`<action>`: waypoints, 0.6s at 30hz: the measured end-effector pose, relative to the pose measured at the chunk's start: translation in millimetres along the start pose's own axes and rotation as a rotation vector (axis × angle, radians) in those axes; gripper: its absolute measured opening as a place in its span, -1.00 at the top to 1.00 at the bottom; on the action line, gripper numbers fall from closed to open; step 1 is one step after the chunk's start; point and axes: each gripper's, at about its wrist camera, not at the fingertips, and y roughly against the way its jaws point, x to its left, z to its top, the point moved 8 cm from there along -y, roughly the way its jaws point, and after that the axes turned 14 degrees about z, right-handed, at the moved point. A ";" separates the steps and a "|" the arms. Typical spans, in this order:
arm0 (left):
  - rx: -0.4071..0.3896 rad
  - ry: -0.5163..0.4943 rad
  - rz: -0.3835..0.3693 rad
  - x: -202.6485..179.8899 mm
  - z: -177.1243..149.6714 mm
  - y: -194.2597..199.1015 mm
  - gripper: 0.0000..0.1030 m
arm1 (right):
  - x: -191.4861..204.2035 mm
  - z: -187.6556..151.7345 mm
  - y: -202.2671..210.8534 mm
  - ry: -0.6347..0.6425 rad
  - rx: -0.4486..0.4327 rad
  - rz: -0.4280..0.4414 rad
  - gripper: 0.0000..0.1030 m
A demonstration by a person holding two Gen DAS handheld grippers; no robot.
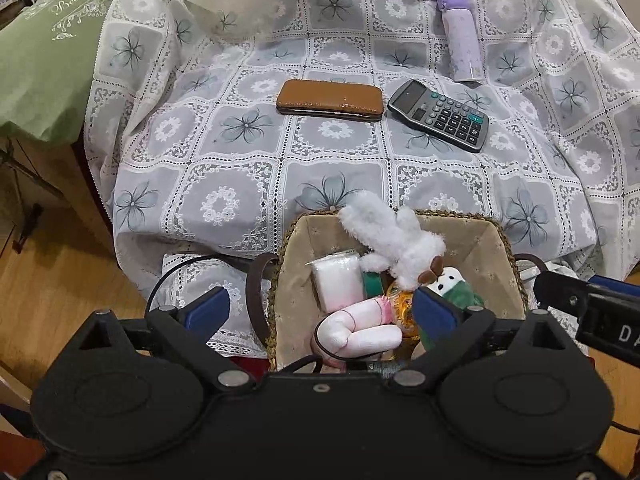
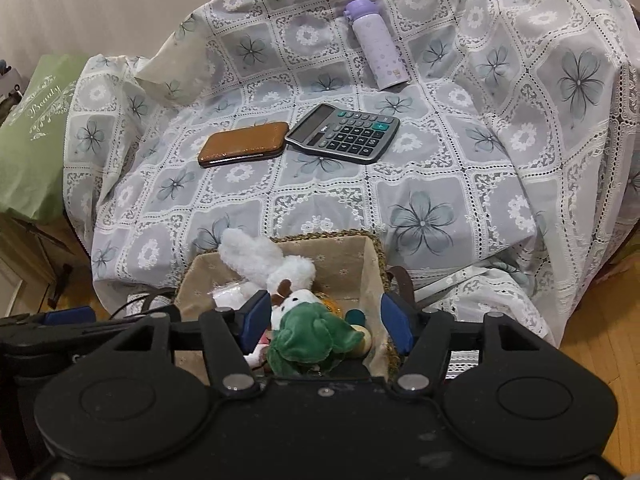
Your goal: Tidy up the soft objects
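A lined wicker basket (image 1: 496, 248) (image 2: 372, 256) stands at the near edge of the covered table and holds soft things: a white fluffy plush (image 1: 394, 236) (image 2: 264, 258), a green and white plush (image 1: 456, 288) (image 2: 312, 336), a pink soft toy (image 1: 356, 328), a white packet (image 1: 338, 280) and a gold item (image 1: 402, 306). My left gripper (image 1: 322, 312) is open over the basket's left side, holding nothing. My right gripper (image 2: 326, 320) is open around the green plush without gripping it.
On the lace tablecloth (image 1: 240, 168) lie a brown case (image 1: 330, 100) (image 2: 244, 142), a calculator (image 1: 440, 114) (image 2: 344, 132) and a purple bottle (image 1: 460, 36) (image 2: 378, 46). A green bag (image 1: 44, 52) stands at the left. Wooden floor (image 1: 60, 280) lies below.
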 end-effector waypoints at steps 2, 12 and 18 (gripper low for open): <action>-0.002 -0.003 0.000 -0.9 -1.2 0.9 -0.84 | -1.9 -1.8 -0.4 0.002 0.007 -0.010 -0.19; -0.005 -0.024 0.010 -4.3 -7.9 2.4 -0.84 | -9.7 -7.9 -2.8 -0.025 0.029 -0.017 -0.22; 0.005 -0.031 0.011 -5.7 -11.6 0.2 -0.84 | -12.3 -10.2 -4.1 -0.039 0.040 -0.020 -0.23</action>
